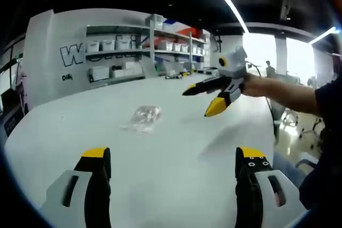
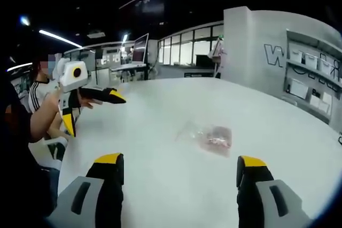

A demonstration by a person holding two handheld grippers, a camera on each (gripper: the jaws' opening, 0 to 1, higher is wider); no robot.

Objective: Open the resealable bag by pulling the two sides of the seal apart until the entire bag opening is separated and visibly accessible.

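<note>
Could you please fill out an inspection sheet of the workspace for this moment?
Surface: white table, bare around the bag.
Job's things: clear resealable bag lying flat, untouched; whether the seal is closed cannot be told.
Clutter: nothing seen on the table near the bag.
Grippers: left gripper open, above the table; right gripper open, also seen raised in the air.
Cables: nothing seen.
Surroundings: shelves with white bins, windows, ceiling light strips.

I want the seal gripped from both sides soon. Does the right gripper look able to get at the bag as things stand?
Probably yes. The right gripper has its jaws apart, and the bag lies flat on the white table ahead of them, with bare tabletop between. The left gripper is off to one side.
</note>
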